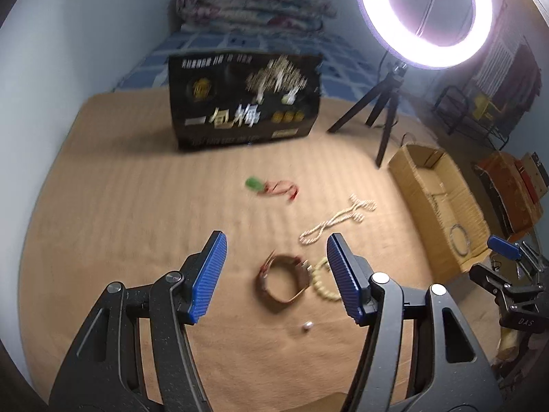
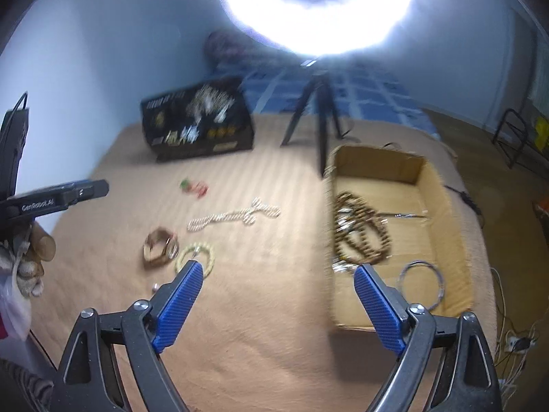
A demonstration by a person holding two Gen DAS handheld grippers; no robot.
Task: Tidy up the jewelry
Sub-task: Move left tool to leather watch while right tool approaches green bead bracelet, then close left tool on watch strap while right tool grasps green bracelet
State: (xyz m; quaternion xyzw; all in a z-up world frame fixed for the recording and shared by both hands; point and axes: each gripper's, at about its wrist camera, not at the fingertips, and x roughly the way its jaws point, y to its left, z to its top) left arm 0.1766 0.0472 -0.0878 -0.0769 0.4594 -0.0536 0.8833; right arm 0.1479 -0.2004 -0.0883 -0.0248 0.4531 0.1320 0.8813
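Observation:
A brown strap bracelet (image 1: 279,283) lies on the tan blanket between the blue pads of my left gripper (image 1: 276,240), which hangs open above it with nothing held. A pale bead bracelet (image 1: 322,283) touches its right side, and a small white bead (image 1: 306,325) lies nearer. Farther off lie a cream bead necklace (image 1: 338,219) and a green pendant on red cord (image 1: 271,187). My right gripper (image 2: 278,269) is open and empty over the blanket beside the cardboard box (image 2: 449,213), which holds a dark bead necklace (image 2: 360,230) and a metal bangle (image 2: 420,283).
A black printed box (image 1: 245,98) stands at the back of the blanket. A ring light (image 1: 425,13) on a black tripod (image 1: 377,110) stands behind the cardboard box. A gloved hand (image 2: 31,264) holds the left gripper at the left edge. Cables and clutter lie on the floor at the right.

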